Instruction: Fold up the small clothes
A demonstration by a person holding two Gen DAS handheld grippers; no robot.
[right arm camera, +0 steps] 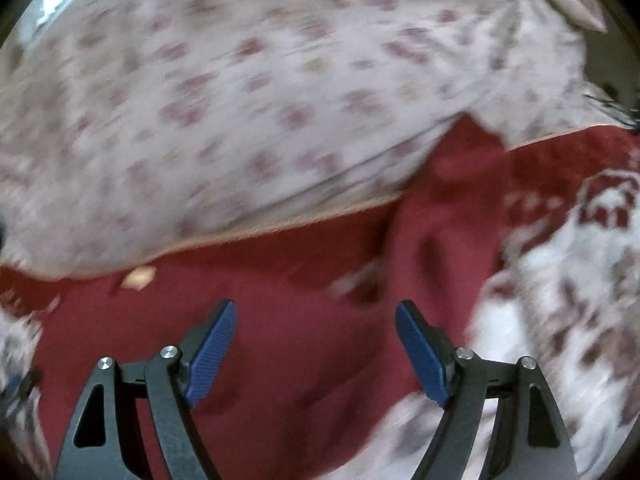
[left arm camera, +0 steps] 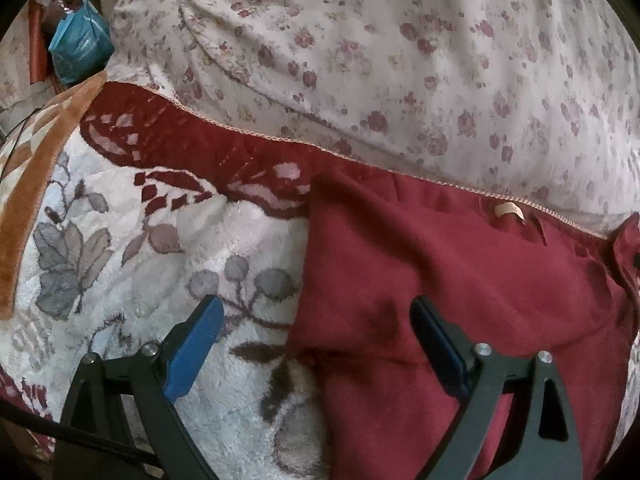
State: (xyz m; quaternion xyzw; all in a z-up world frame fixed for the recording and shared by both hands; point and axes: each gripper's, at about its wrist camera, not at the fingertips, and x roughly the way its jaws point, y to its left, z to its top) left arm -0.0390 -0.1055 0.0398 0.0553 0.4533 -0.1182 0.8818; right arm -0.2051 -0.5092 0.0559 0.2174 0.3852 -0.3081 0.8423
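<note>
Above red garment, left claw agape.

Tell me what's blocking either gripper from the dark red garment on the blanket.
Nothing visible. The left gripper is open over the left edge of the red garment, and the right gripper is open directly above it. The garment lies exposed on the fleece blanket; the floral sheet lies beyond it.

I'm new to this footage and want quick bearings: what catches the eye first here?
The dark red garment lies spread on a fluffy white blanket with grey leaves and a red border. Behind it rises a pale sheet with small red flowers. Both the left gripper and right gripper are open above the garment, blue-padded fingers apart, holding nothing.
</note>
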